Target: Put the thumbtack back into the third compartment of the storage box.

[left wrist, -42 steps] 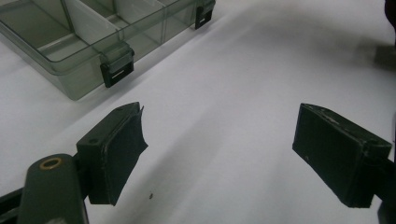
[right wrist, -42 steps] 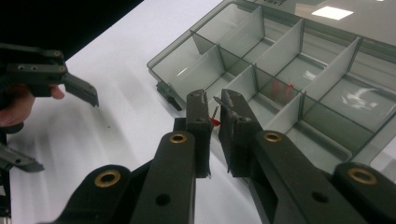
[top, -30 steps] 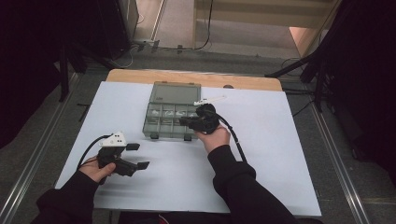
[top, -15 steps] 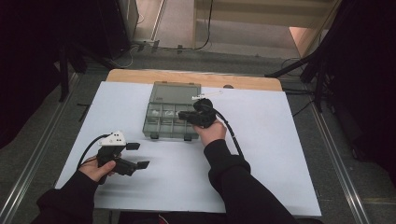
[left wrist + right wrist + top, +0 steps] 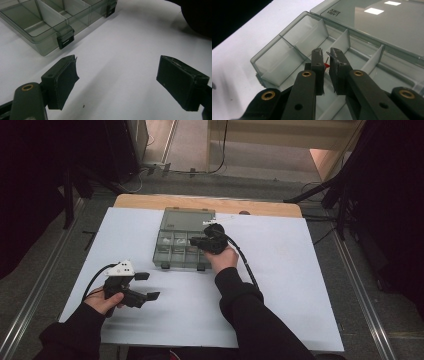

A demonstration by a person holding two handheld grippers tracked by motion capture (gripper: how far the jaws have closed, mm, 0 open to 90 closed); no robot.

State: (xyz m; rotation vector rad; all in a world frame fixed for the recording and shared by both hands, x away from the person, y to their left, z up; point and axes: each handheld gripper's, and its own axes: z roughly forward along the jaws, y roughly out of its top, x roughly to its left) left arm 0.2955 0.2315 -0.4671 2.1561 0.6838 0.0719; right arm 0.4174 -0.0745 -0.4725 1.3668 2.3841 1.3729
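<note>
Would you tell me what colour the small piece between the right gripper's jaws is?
Red; the small piece shows best in the right gripper view.

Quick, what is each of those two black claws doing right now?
Left gripper: open, empty, above the white table sheet.
Right gripper: nearly closed on a small red item, over the clear plastic compartment box.

A white sheet (image 5: 300,285) covers my wooden surface (image 5: 210,203). Beyond it, cables (image 5: 165,167) trail across the grey floor, with metal rails (image 5: 40,285) running along either side.
</note>
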